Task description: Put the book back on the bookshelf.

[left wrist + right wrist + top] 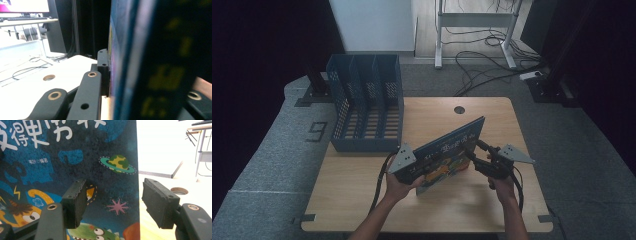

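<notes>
Book [451, 152] stands on edge near the middle of the wooden counter [362, 195], tilted, its dark blue cover with cartoon creatures and pale lettering facing the person. Long edge runs from lower left up to the right.

Left gripper [412, 167] at the book's lower left corner, the person's left hand [399, 187] wrapped under it. In the left gripper view the book [140, 62] sits edge-on between the black jaws, one jaw pressed flat against the near cover, the other showing behind at the lower right. Clamped on the book.

Right gripper [472, 152] at the book's right-hand side, the right hand [502, 187] behind it. In the right gripper view the jaws stand wide apart: the left pad lies in front of the cover [75, 170], the right pad is clear of the book's edge, over the bare counter [195, 195]. Whether the left pad touches the cover, cannot tell.

Blue slatted file rack [366, 102] with three slots stands at the counter's far left corner, well apart from the book. Round cable hole [459, 109] in the counter near the far edge.
</notes>
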Action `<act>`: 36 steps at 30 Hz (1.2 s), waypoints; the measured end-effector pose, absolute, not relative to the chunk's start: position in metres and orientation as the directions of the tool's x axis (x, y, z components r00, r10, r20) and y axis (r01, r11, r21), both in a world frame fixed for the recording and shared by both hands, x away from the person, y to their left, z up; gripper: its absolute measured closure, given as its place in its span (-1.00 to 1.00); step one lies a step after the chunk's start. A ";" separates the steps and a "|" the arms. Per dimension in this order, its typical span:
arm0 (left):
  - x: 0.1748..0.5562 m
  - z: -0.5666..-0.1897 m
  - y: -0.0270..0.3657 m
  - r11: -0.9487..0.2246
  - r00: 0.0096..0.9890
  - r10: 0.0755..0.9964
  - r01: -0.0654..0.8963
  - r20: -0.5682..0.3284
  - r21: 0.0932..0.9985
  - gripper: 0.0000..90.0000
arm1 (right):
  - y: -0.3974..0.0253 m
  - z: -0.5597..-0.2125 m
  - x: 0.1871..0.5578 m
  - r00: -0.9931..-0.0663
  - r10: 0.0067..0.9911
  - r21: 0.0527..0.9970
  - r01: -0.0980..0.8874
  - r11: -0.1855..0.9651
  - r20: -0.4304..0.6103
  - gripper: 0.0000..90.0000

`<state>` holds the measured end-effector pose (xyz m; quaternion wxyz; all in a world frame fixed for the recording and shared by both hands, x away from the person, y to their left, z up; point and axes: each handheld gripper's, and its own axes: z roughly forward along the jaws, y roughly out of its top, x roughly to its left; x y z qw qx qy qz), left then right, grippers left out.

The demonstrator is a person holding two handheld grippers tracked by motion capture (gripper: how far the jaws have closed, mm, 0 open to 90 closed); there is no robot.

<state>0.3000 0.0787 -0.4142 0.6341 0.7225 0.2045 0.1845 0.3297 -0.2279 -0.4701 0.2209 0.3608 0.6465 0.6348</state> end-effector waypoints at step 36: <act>0.293 -0.381 0.106 0.012 0.762 0.643 0.089 -0.076 0.996 0.83 | -0.242 -0.471 0.329 -0.603 0.770 0.974 0.194 -0.113 0.209 -0.16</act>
